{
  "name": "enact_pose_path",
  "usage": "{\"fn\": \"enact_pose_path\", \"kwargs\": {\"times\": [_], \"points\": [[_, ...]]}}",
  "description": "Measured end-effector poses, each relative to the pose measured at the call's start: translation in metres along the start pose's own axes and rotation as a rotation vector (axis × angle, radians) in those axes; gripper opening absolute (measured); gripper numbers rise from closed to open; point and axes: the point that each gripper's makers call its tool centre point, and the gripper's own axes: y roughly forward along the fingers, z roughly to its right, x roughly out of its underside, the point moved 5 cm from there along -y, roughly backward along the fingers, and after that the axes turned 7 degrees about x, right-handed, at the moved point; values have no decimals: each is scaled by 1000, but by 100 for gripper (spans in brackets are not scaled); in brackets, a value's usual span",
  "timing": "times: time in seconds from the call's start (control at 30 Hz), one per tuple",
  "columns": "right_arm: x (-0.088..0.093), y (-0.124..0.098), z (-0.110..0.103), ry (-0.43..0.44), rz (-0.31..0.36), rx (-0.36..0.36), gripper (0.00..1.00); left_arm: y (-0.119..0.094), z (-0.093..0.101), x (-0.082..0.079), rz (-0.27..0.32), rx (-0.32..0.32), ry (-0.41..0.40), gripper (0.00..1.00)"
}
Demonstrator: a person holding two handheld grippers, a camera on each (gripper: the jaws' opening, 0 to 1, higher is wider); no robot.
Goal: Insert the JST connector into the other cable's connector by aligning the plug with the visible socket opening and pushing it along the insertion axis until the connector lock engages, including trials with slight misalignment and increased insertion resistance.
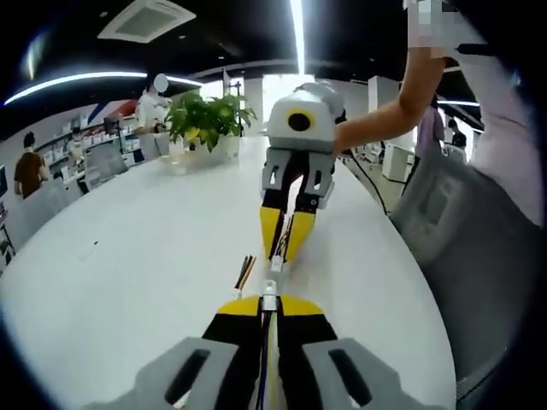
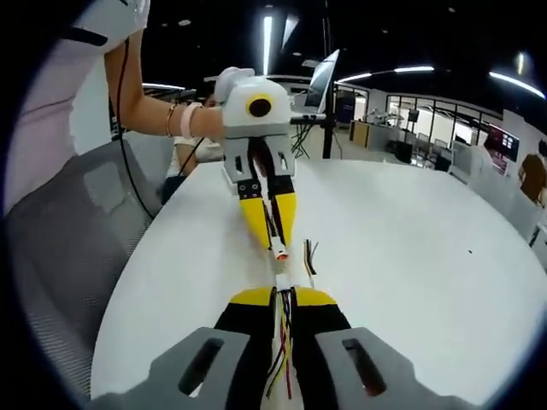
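JST plug (image 2: 280,252) and socket connector (image 2: 283,282) nearly meet, we see, above the white table (image 2: 410,256). Left gripper (image 2: 272,243) clamps the plug's cable; right gripper (image 2: 284,295) clamps the socket's (wires trailing between its jaws).

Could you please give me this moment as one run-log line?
left tongs: shut on white connector | right tongs: shut on mating connector | connectors facing, apparently not yet joined | over white table
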Motion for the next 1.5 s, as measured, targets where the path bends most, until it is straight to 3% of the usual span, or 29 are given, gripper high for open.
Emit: {"fn": "enact_pose_path", "kwargs": {"times": [1.5], "points": [[-1, 15, -2, 20, 23, -66, 3, 0, 8, 1, -9, 37, 33, 0]]}}
